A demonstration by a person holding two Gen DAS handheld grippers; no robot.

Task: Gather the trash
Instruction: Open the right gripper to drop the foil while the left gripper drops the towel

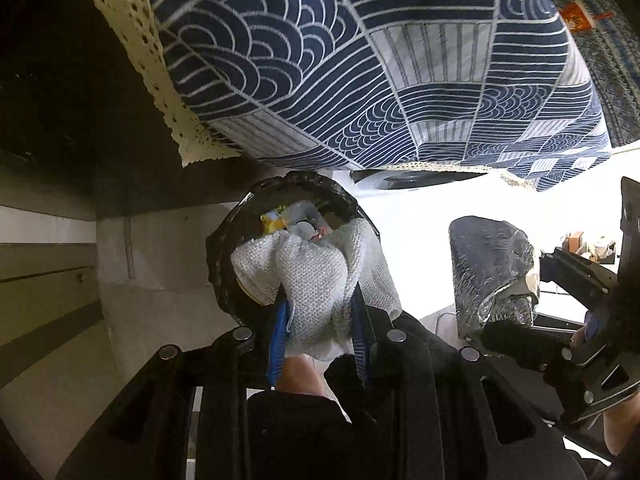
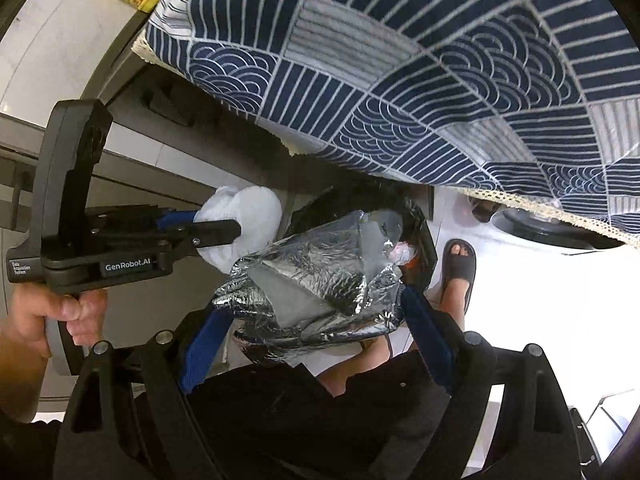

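White cloth (image 1: 316, 280) pinched between left tongs (image 1: 320, 316), above bin (image 1: 224, 240).

We see black gripper frames (image 2: 120, 240) with blue finger pads (image 2: 204, 344); round silver screws; white "GenRobot.AI" lettering; dark sandal (image 2: 460, 268).

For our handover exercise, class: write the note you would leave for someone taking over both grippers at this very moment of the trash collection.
Left gripper: shut on a white crumpled cloth or tissue, held right over the open mouth of the black-lined bin.
Right gripper: jaws wide, clamped on a crumpled silver foil bag, also above the bin, beside the left one.
Bin sits on the floor under the edge of the blue patterned tablecloth; some trash already lies inside.
Done: both pieces picked up and brought to the bin.
Left: release the white piece, then the foil bag, into the bin.
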